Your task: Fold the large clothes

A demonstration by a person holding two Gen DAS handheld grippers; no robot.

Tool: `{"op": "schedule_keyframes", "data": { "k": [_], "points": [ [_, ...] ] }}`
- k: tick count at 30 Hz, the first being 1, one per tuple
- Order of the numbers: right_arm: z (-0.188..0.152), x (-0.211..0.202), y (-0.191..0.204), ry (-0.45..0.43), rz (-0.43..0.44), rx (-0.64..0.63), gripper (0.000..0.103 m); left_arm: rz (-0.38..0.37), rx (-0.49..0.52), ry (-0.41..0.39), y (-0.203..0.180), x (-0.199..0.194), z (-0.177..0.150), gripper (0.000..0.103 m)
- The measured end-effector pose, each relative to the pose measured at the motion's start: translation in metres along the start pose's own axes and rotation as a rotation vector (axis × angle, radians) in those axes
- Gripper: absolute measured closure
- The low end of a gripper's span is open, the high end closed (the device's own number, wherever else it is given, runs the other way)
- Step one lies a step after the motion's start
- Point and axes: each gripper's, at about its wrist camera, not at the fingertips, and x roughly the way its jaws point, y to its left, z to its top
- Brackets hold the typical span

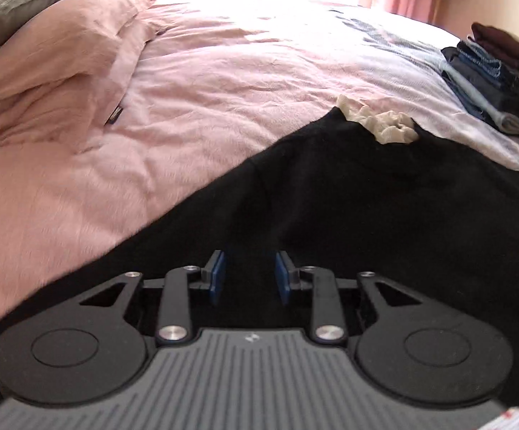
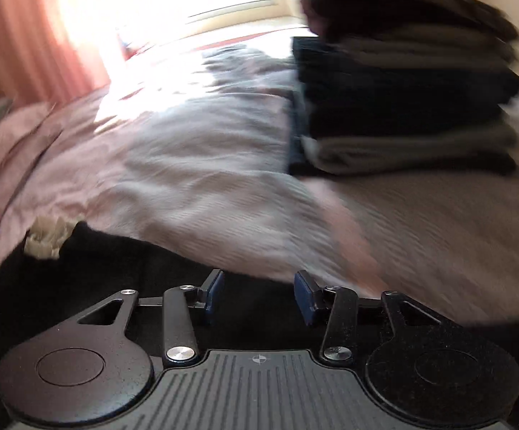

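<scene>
A large black garment (image 1: pixel 367 193) lies spread on the pink bed cover, with a white frilly collar (image 1: pixel 385 123) at its far end. My left gripper (image 1: pixel 249 276) hovers low over its near part, blue pads apart, nothing clamped between them. In the right wrist view the same black garment (image 2: pixel 91 268) fills the lower left, its white collar (image 2: pixel 46 238) at the left. My right gripper (image 2: pixel 258 295) stands open over the garment's edge, where black cloth meets the bed cover. That view is motion-blurred.
A stack of folded clothes (image 1: pixel 503 82) sits at the bed's right side, looming large (image 2: pixel 403 89) in the right wrist view. Pink pillows (image 1: pixel 44 64) and a grey one (image 1: pixel 19 3) lie at the left. Pink curtains (image 2: pixel 37 36) frame a bright window beyond the bed (image 1: pixel 223 82).
</scene>
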Motion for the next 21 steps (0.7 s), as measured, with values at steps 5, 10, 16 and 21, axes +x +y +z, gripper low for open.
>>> {"op": "schedule_keyframes", "data": {
  "k": [5, 10, 16, 21],
  "points": [
    [-0.044, -0.091, -0.125, -0.04, -0.128, 0.416, 0.06, 0.018, -0.137, 0.043, -0.005, -0.035, -0.026, 0.076],
    [-0.087, -0.134, -0.229, -0.178, -0.178, 0.814, 0.059, 0.036, -0.257, 0.093, -0.019, -0.039, -0.045, 0.075],
    [-0.087, -0.105, -0.286, -0.33, -0.024, 0.966, 0.064, 0.023, -0.316, 0.116, -0.044, -0.04, -0.05, 0.075],
    [-0.034, -0.126, -0.265, -0.506, 0.027, 0.652, 0.099, 0.013, -0.26, 0.107, -0.069, -0.05, -0.047, 0.074]
  ]
}}
